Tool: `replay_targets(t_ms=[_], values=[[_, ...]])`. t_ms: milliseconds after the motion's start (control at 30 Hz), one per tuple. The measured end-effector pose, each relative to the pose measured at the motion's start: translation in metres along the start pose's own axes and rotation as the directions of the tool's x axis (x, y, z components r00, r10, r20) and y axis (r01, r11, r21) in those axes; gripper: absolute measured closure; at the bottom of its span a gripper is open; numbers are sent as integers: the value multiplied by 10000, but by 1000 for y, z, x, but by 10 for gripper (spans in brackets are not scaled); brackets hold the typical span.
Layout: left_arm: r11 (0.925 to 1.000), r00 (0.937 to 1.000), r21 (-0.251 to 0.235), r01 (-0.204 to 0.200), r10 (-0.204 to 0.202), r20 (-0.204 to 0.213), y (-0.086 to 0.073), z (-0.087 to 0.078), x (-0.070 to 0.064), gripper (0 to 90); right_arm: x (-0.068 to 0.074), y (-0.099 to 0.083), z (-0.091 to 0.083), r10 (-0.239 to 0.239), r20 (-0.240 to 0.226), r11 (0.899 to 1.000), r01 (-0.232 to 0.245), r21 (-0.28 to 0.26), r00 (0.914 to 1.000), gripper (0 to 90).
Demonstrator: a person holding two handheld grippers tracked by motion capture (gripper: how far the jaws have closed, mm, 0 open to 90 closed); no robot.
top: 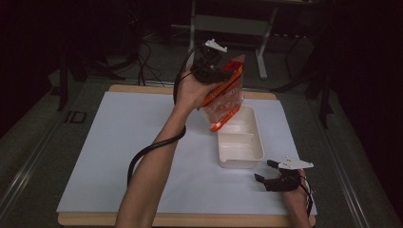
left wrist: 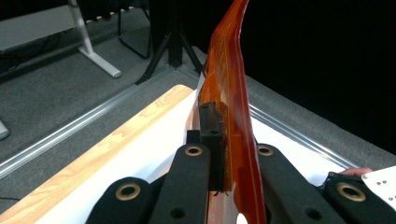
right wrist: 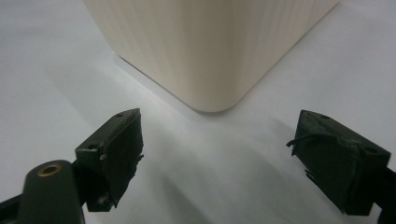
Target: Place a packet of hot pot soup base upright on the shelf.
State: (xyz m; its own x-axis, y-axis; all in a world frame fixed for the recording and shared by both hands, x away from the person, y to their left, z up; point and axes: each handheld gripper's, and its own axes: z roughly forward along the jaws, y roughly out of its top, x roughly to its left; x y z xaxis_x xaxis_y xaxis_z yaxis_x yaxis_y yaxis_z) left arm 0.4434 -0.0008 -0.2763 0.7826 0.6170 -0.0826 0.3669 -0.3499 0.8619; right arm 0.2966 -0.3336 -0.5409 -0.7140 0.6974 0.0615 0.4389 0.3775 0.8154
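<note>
White sheet over wooden table (top: pixel 142 142), dark room behind. Left gripper (top: pixel 216 71) clamped on orange-edged clear plastic snack pouch (top: pixel 223 97), held tilted in air above far end of cream rectangular plastic tray (top: pixel 240 137). Right gripper (top: pixel 267 171) rests on sheet w/ jaws wide apart, nothing between them, just beside tray's near corner.
</note>
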Motion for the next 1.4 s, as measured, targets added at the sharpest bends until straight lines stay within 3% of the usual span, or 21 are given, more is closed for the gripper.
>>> replay_targets(t_ms=[567, 967, 1100, 1400], values=[[9998, 9999, -124, 135, -134, 76, -3, 22, -4, 900, 0, 0, 0, 12, -20, 10000, -12, -31, 10000, 157], [9992, 9997, -381, 144, -137, 196, 6, 23, -6, 900, 0, 0, 0, -16, -35, 10000, 16, -34, 10000, 156], [9998, 9999, -185, 114, -113, 72, 3, 30, -6, 900, 0, 0, 0, -10, -35, 10000, 10, -39, 10000, 157], [9992, 9992, 230, 338, -343, 218, -6, 47, -2, 900, 0, 0, 0, -12, -48, 10000, 12, -47, 10000, 156]])
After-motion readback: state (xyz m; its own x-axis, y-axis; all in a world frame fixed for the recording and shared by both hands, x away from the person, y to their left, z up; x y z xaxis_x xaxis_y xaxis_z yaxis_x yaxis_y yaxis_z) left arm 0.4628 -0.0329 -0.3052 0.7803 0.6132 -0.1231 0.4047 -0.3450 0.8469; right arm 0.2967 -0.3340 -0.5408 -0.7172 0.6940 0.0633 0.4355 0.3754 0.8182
